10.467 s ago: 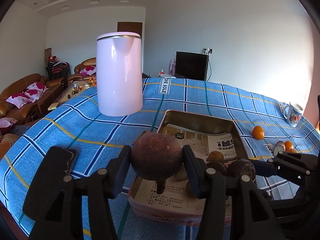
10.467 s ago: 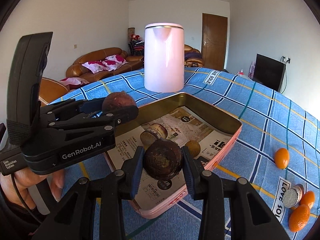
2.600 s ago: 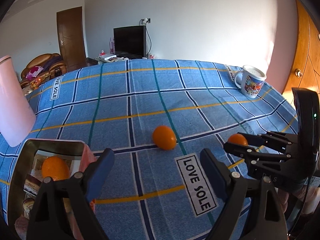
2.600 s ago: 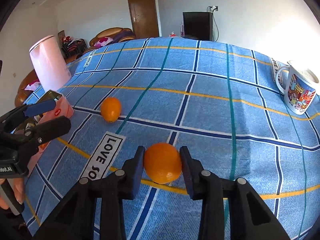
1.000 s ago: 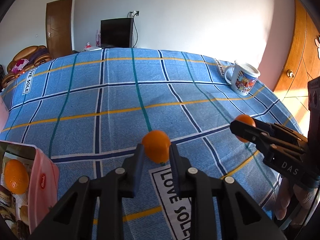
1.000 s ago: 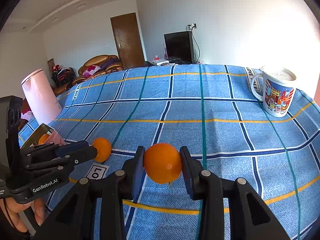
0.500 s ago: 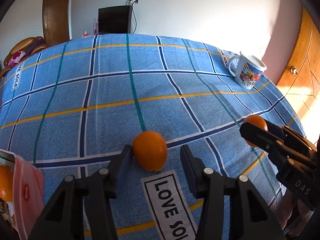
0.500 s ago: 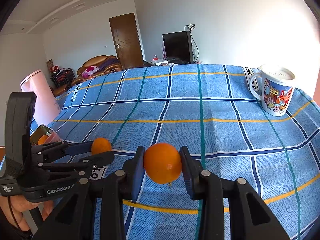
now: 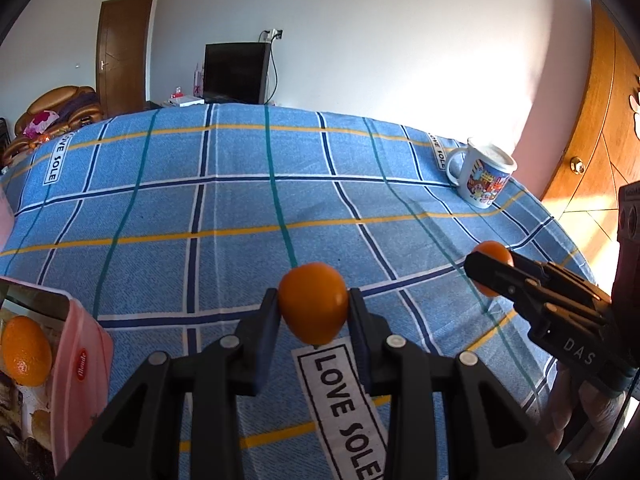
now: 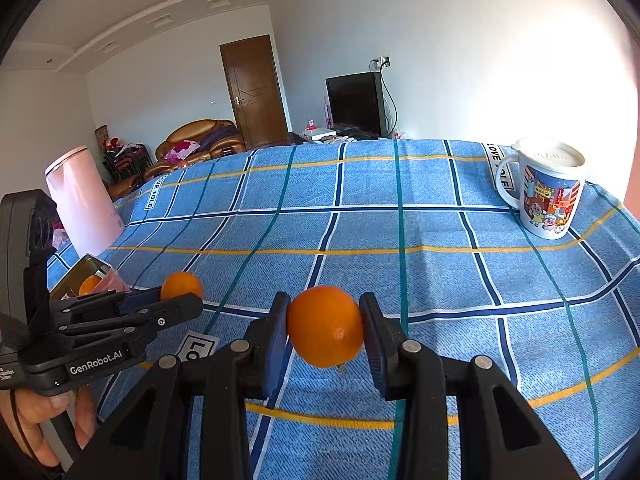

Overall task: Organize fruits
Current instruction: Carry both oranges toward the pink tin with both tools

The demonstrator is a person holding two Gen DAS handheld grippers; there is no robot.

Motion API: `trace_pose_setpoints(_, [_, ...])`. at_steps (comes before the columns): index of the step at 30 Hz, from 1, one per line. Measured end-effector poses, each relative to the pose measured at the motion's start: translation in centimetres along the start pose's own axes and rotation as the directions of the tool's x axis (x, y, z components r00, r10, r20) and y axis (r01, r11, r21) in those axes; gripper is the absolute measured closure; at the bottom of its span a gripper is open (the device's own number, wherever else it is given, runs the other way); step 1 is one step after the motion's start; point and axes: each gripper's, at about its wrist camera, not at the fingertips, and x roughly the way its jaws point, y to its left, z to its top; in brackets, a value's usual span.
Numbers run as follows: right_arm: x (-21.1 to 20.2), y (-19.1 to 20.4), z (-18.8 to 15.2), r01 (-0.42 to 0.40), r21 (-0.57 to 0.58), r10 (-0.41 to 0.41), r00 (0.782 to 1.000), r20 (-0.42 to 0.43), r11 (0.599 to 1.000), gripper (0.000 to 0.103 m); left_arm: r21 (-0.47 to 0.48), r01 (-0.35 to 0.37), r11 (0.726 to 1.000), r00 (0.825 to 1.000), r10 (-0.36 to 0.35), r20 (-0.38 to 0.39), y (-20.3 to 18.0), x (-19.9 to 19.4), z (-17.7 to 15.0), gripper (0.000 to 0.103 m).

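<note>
Two oranges are held above the table, one in each gripper. The left gripper (image 9: 313,312) has its jaws closed on the left orange (image 9: 313,307); the fruit is a bit oval, its long axis approx. upright betw. the pads, and it hangs over the "LOVE SOLE" label (image 9: 347,408) of the cloth. The right gripper (image 10: 325,326) is closed on the right orange (image 10: 325,326) in the same way; this one looks almost round, and its small stem dimple faces toward the camera, low on the right side. In the left wrist view the right gripper (image 9: 486,270) stands to the right, with its fruit (image 9: 493,254) partly hidden behind the black fingers.

A third orange (image 9: 26,350) lies inside the pink tin (image 9: 82,364) at the left edge of the table, on printed paper, its long axis approx. upright in the picture.

The table carries a blue checked tablecloth (image 10: 400,232) with yellow, teal and navy lines. A cartoon mug (image 10: 546,192) stands near the far right corner, and a pink kettle (image 10: 82,200) stands at the left, just behind the tin. In the room behind are white walls, a brown door (image 10: 254,92), a dark TV (image 10: 354,104) on a low stand and a brown leather sofa (image 10: 196,148). Warm sunlight falls on the wall at the right.
</note>
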Motion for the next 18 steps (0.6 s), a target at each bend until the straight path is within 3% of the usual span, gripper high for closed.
trace_pose_setpoints(18, [-2.2, 0.4, -0.1, 0.005, -0.024, -0.002, 0.993, 0.118, 1.000, 0.066, 0.072, -0.096, 0.993, 0.982, 0.083, 0.171, -1.3, -3.7, -1.1, 0.068])
